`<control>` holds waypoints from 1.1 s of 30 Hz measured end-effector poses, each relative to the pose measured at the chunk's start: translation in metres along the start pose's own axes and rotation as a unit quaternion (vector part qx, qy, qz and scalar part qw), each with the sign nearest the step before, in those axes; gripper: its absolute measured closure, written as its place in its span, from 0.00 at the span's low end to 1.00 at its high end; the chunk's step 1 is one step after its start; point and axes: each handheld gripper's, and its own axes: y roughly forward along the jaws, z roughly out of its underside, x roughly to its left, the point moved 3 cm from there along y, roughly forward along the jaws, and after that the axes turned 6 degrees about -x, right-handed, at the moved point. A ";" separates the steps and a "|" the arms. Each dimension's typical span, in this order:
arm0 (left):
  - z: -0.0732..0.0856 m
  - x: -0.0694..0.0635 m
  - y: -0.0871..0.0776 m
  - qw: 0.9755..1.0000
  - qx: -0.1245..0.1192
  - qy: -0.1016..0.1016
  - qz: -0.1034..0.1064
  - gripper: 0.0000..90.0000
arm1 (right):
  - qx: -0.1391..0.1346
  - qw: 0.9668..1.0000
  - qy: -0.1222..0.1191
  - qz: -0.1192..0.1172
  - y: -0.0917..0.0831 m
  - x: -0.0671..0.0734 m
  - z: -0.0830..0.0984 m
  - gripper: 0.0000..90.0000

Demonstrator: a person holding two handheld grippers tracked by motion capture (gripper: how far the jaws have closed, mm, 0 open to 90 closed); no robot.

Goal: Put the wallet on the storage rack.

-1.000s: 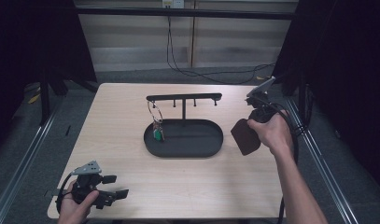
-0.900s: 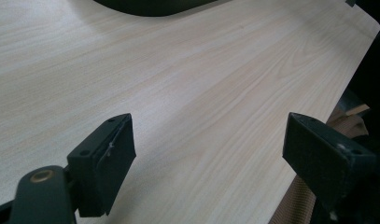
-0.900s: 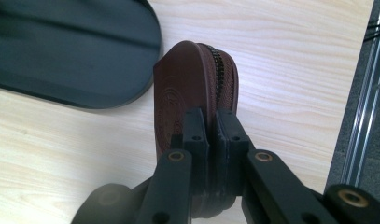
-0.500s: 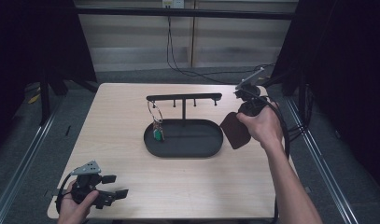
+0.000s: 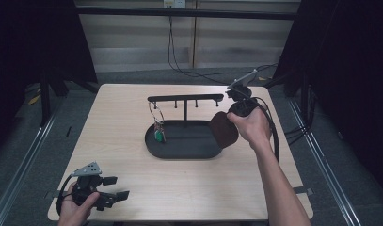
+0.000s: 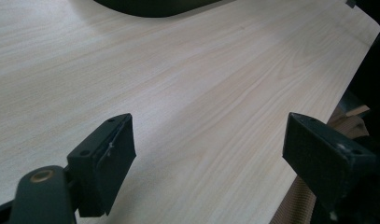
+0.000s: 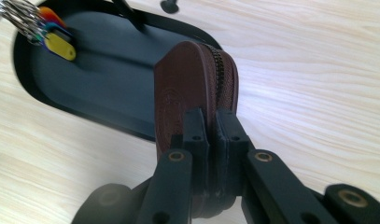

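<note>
The right gripper has its jaws clamped tight on a brown zipped pouch, pinching it by one end so that the leather stands on edge between the two black pads; in the right gripper view the pouch rises straight out of the closed jaws, its zipper running along the right-hand side, and the right gripper grips it near its lower rim; the pouch hangs over the right end of the black oval tray, partly above the tray's rim and partly above the bare wood of the table, toward the table's right edge; I cannot tell whether it touches the tray; a T-shaped hanger bar stands at the tray's back, and a bunch of keys with coloured tags dangles from a peg at the bar's left end, well apart from the pouch; those keys show blurred at the tray's far end in the right gripper view; the left gripper rests near the table's front left corner, its jaws standing wide with nothing between them, only plain wood beneath the left gripper; it lies well apart from the pouch.
</note>
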 end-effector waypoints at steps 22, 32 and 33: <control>0.000 0.001 -0.002 1.000 -0.002 0.000 -0.001 0.19 | -0.039 0.989 0.095 -0.106 0.032 -0.006 -0.002 0.93; 0.000 0.000 -0.001 1.000 -0.001 0.001 0.000 0.19 | -0.057 0.982 0.131 -0.125 0.054 -0.015 0.005 0.93; 0.000 0.001 -0.001 1.000 0.000 0.001 0.000 0.19 | -0.058 0.981 0.136 -0.127 0.056 -0.017 0.006 0.93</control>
